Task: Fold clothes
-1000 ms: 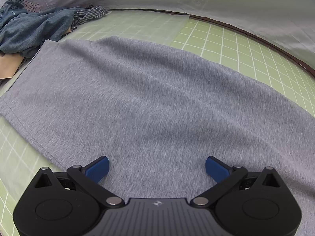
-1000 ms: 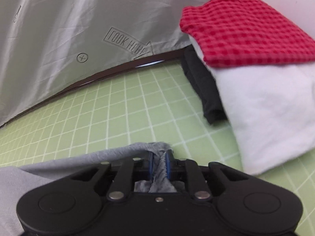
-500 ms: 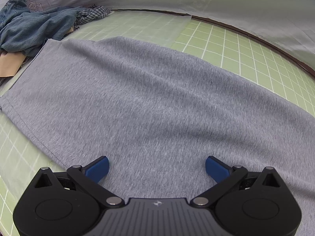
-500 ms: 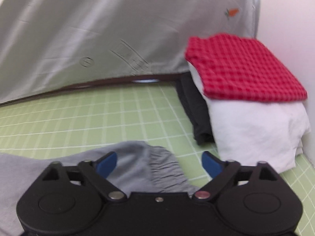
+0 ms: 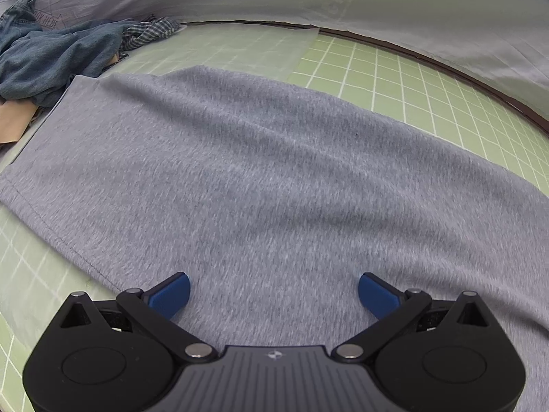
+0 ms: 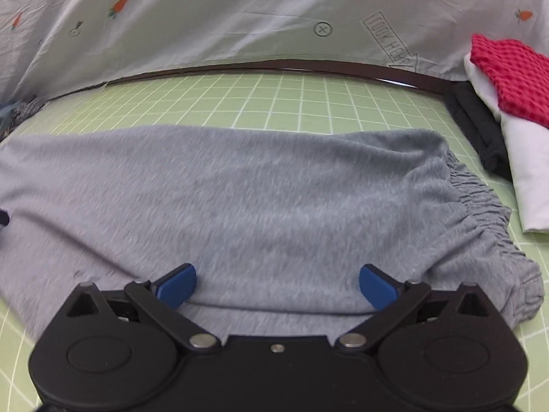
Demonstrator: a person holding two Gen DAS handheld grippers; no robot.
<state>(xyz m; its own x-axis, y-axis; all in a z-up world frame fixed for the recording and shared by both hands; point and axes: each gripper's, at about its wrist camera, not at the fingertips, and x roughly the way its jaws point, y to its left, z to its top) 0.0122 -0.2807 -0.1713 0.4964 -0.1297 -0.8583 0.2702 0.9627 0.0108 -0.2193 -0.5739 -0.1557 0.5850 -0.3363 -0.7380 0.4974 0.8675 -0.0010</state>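
Observation:
Grey sweatpants [image 5: 260, 178] lie flat across the green grid mat [image 5: 394, 82], leg hem at the left. In the right wrist view the same pants [image 6: 240, 199] show their gathered elastic waistband [image 6: 480, 206] at the right. My left gripper [image 5: 273, 293] is open and empty, just above the grey cloth near the hem end. My right gripper [image 6: 277, 285] is open and empty, low over the waist end of the pants.
A heap of denim and plaid clothes [image 5: 58, 58] lies at the mat's far left. A folded stack with a red checked cloth [image 6: 507, 72] on white and black garments stands at the right. A grey sheet [image 6: 240, 10] hangs behind the mat.
My right gripper has let go of the waistband, opened, and swung back and left to face the pants. My left gripper stayed open and shifted slightly.

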